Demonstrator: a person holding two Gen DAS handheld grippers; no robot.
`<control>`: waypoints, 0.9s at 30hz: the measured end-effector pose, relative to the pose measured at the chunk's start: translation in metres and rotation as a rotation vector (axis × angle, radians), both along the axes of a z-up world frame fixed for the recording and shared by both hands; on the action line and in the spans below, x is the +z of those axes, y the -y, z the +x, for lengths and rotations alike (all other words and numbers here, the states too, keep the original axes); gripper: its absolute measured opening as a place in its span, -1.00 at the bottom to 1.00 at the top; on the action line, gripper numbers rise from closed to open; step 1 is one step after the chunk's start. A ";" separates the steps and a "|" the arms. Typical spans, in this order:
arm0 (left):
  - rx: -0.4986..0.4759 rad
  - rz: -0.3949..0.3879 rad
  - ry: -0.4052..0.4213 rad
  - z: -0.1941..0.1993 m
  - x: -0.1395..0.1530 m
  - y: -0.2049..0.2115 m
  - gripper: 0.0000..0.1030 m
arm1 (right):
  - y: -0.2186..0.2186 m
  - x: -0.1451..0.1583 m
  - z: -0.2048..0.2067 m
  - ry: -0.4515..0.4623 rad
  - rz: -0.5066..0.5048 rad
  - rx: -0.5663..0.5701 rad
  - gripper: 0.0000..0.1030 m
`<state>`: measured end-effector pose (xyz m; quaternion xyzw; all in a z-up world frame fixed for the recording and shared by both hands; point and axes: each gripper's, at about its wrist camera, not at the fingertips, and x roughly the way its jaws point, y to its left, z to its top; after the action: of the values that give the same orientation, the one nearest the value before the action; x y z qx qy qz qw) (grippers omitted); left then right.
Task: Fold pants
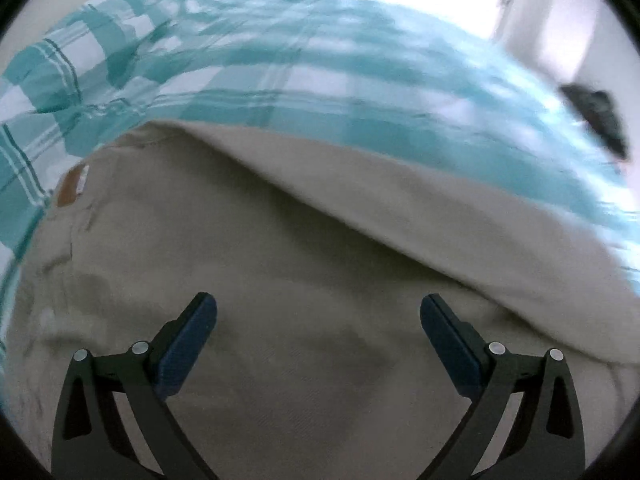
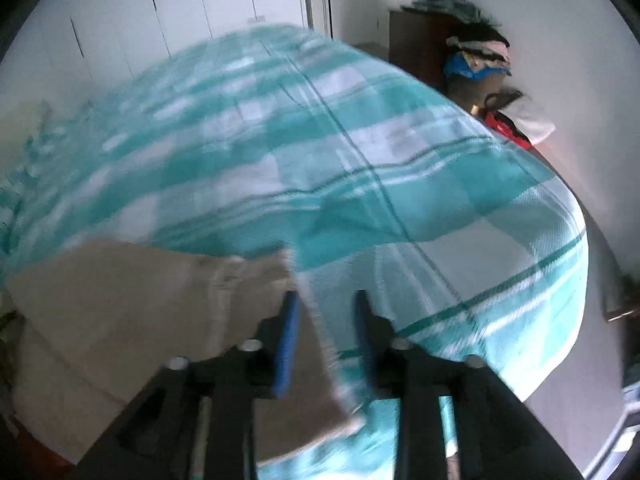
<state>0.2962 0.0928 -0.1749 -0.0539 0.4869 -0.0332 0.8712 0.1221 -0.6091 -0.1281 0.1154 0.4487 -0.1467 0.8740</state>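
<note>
**Khaki pants spread on the checked bedcover**

My left tongs hang wide apart over the beige pants, gripping nothing. The pants lie on the teal-and-white checked bedcover, one layer folded across. My right tongs stand partly open at the pants' edge, holding nothing.

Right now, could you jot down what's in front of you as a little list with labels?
surface: bed with a teal and white checked cover
garment: beige pants lying on the cover, one layer folded over
left gripper: open, above the pants, holding nothing
right gripper: open, at the pants' edge
background: clothes pile by the wall
image: blurred
</note>
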 end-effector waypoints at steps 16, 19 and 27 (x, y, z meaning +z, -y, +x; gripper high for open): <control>-0.186 0.026 -0.073 -0.137 -0.020 0.072 0.99 | -0.323 -0.073 -0.019 -0.070 0.028 0.567 0.19; -0.193 0.035 -0.058 -0.141 -0.022 0.074 0.99 | -0.312 -0.077 -0.019 -0.050 0.052 0.554 0.20; -0.213 0.025 -0.045 -0.138 -0.028 0.072 0.99 | -0.315 -0.077 -0.023 -0.021 0.032 0.559 0.22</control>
<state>0.1578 0.0209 -0.2030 0.0082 0.5098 -0.1181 0.8521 0.0987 -0.2938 -0.2051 -0.0008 0.4742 0.1059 0.8740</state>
